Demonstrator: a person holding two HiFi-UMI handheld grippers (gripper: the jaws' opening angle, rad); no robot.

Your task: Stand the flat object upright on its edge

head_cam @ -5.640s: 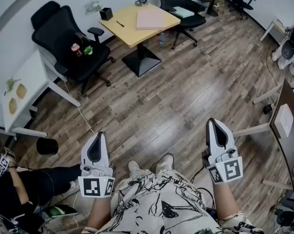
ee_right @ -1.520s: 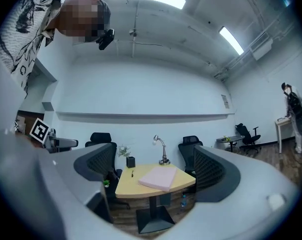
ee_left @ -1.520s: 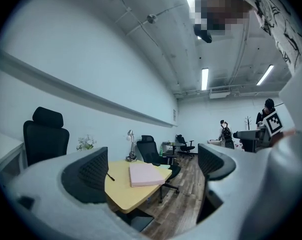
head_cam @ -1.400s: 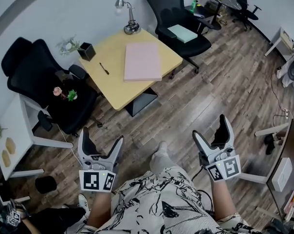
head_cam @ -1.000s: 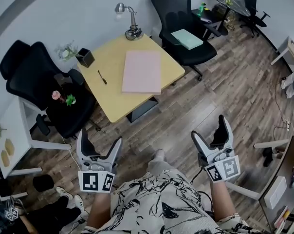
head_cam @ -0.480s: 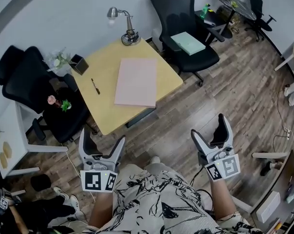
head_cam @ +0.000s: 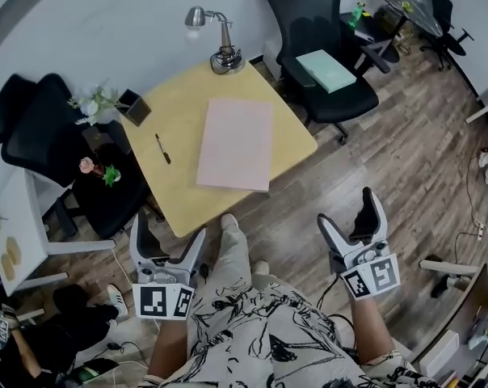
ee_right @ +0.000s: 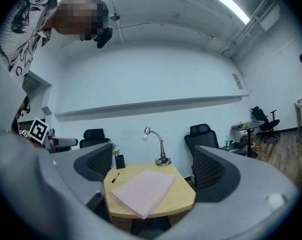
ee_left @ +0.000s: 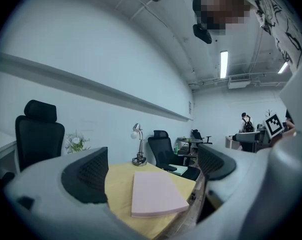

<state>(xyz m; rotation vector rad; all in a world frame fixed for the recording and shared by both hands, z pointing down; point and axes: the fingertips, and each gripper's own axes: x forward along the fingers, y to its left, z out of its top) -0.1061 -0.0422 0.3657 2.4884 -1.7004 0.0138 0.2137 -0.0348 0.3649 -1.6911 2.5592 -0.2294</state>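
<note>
The pink flat object (head_cam: 236,144) lies face-down-flat near the middle of the yellow table (head_cam: 179,196), one corner reaching the table's near edge. That leaves edges a jaw could get under, which is probably the easiest way to start tipping it up. Toward the table's far side stand a desk lamp (head_cam: 216,35) and a small black cup (head_cam: 135,107), with a pen (head_cam: 162,148) lying between the cup and the slab, so the near half is free for the upright pose. The left hand-held gripper (head_cam: 169,226) is held short of the table's near edge, jaws spread wide with nothing between them. The right hand-held gripper (head_cam: 347,208) is likewise wide open and empty, off the table's near right corner. Both point at the table, framing the slab between their jaws in their own views. This reads as an approach, with the lift not yet begun.
</note>
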